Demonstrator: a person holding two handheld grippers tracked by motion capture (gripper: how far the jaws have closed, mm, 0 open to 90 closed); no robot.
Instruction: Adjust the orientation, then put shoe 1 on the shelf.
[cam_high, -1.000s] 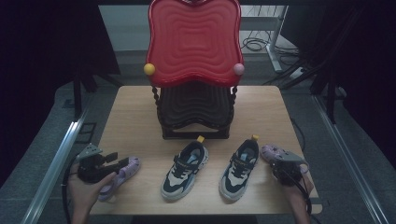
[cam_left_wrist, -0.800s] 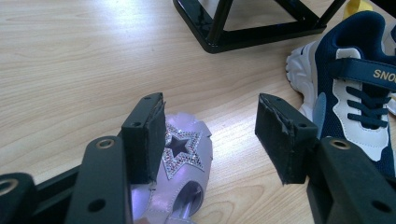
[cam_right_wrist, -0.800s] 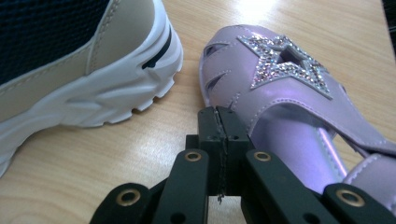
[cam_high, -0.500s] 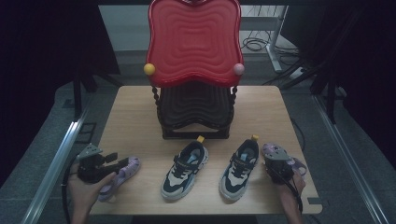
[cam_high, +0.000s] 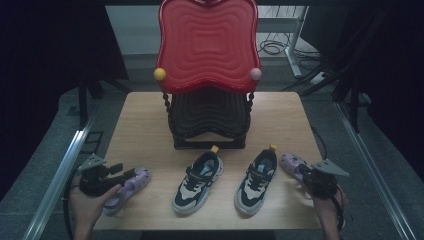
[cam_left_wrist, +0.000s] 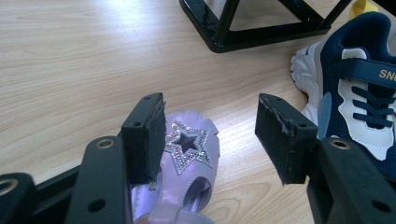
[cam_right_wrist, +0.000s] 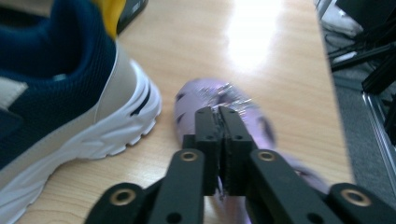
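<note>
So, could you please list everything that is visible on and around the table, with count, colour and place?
Wooden table: one, light brown, centre.
Two-tier plastic shoe rack: one, red top tier, black lower tier, table's far middle.
Navy-and-white sneakers: two, front centre, side by side.
Lilac star sandals: two, one front left, one front right.
Left gripper: one, black, jaws open over the left sandal.
Right gripper: one, black, jaws close together, right sandal's upper seemingly between.
</note>
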